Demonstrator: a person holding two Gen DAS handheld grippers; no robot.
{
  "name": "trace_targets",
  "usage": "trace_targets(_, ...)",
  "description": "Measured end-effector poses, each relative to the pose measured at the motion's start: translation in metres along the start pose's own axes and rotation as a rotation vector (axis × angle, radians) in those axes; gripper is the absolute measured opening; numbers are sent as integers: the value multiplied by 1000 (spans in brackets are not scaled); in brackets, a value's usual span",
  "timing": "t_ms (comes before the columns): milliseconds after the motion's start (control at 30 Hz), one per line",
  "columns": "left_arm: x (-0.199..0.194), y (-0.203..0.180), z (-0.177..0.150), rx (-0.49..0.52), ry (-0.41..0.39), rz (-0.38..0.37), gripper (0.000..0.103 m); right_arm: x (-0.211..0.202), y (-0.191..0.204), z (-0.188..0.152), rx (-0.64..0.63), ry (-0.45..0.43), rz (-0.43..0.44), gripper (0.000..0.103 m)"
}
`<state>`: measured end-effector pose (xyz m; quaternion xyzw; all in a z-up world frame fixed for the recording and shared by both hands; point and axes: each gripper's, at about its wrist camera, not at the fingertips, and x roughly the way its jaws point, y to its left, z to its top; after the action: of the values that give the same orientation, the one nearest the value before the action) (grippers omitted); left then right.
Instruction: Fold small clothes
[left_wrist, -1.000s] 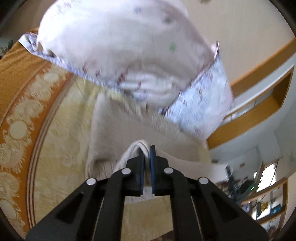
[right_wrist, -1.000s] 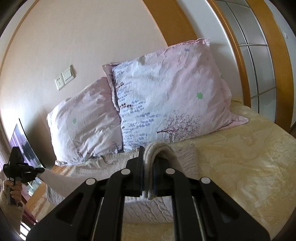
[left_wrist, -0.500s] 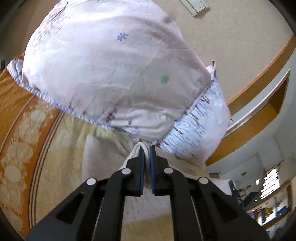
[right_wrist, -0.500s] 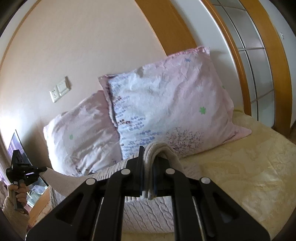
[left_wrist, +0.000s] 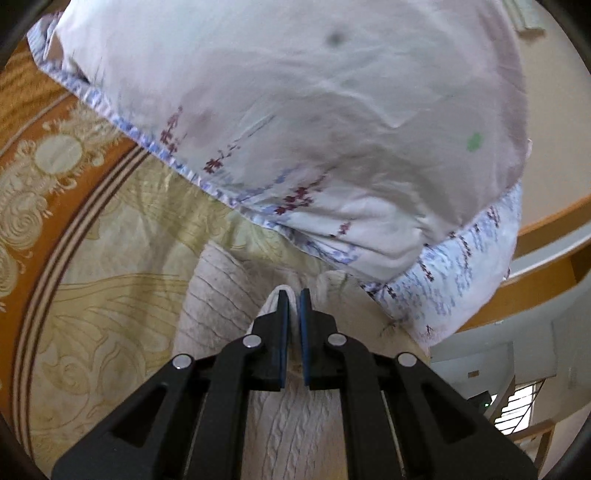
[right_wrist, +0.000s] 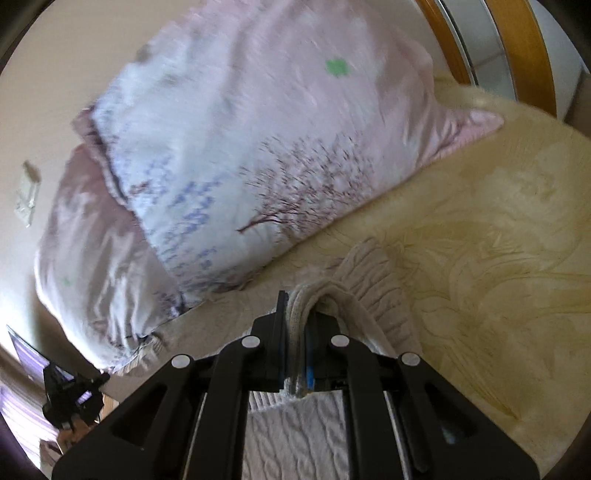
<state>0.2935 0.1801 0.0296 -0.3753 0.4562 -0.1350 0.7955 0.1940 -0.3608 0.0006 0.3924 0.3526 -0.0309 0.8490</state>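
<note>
Each tool, left (left_wrist: 294, 295) and right (right_wrist: 295, 306), is clamped on the knit sweater (right_wrist: 295, 435) edge; pillows lie beyond.

pillows (right_wrist: 229, 147) motion-blurred; sweater (left_wrist: 291, 435) cut off by the bottom edge.

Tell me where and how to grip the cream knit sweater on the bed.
Pinch the cream knit sweater by a bunched edge fold, coming from above, angled down toward the pillows. The knit lies flat on the bedspread, so only a raised fold fits between the pads, as the right hand-held gripper shows.
</note>
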Motion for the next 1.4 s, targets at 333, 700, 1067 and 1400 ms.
trace_targets(333, 1, 3, 7, -37, -30, -11, 44, 20, 6, 15, 75, 35, 53, 60)
trace_targets(700, -51, 2, -31, 167, -7, 38, 52, -51, -1, -12, -106, -22, -41, 60)
trace_targets(1067, -66, 2, -75, 357, 38, 172, 47, -61, -25, -44, -197, 59, -154, 50)
trace_targets(1400, -49, 6, -91, 365, 79, 218, 37, -49, -29, -55, -233, 101, -162, 29)
